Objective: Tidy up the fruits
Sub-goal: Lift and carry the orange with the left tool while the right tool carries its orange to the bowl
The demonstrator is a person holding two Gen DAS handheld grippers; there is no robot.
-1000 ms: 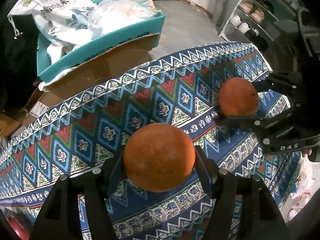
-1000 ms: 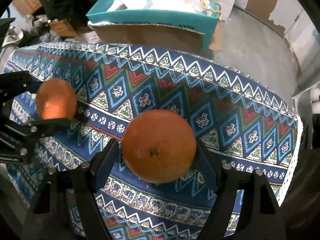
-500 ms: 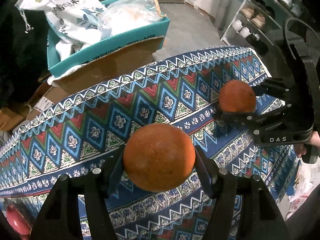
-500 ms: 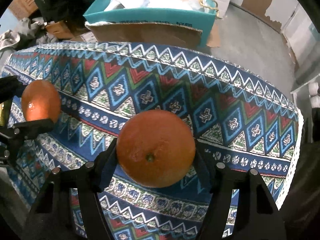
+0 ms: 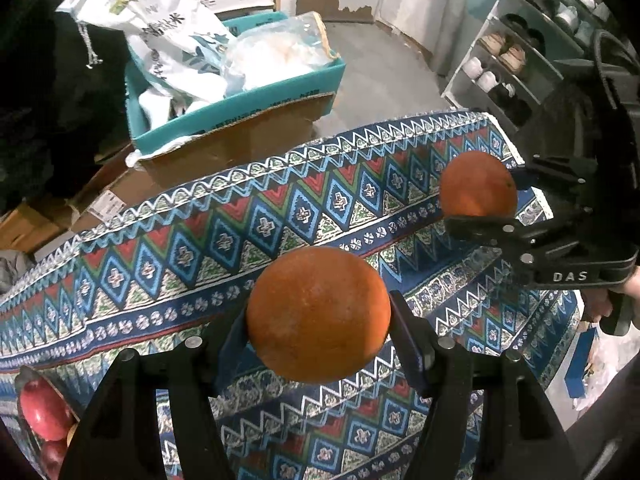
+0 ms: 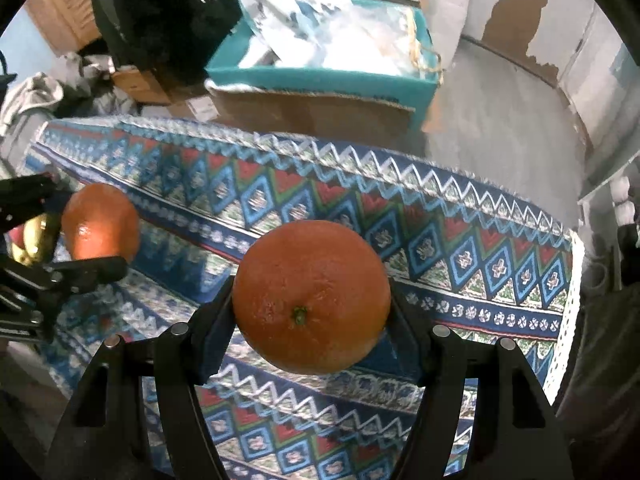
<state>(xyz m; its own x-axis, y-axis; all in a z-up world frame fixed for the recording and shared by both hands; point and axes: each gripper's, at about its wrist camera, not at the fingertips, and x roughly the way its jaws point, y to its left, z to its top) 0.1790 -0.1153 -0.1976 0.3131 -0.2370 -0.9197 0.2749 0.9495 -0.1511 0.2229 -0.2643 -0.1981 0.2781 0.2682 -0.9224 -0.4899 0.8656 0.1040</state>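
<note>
Two oranges are held above a table covered by a patterned blue, red and white cloth (image 5: 240,232). My left gripper (image 5: 318,320) is shut on one orange (image 5: 318,304), its pads pressing both sides. My right gripper (image 6: 311,304) is shut on a second orange (image 6: 311,280), stem end facing the camera. Each view also shows the other one: the right gripper (image 5: 480,196) with its orange (image 5: 476,184) to the right, the left gripper (image 6: 76,228) with its orange (image 6: 100,222) to the left. Red apples (image 5: 40,408) lie at the lower left.
A teal box (image 5: 240,96) stuffed with plastic bags sits on brown cardboard boxes beyond the table's far edge. A grey shoe rack (image 5: 512,60) stands at the right on the concrete floor. A yellow fruit (image 6: 34,238) shows behind the left gripper.
Both grippers have risen with their oranges, so the cloth looks farther away and more floor shows. The red apples have come into view at the lower left.
</note>
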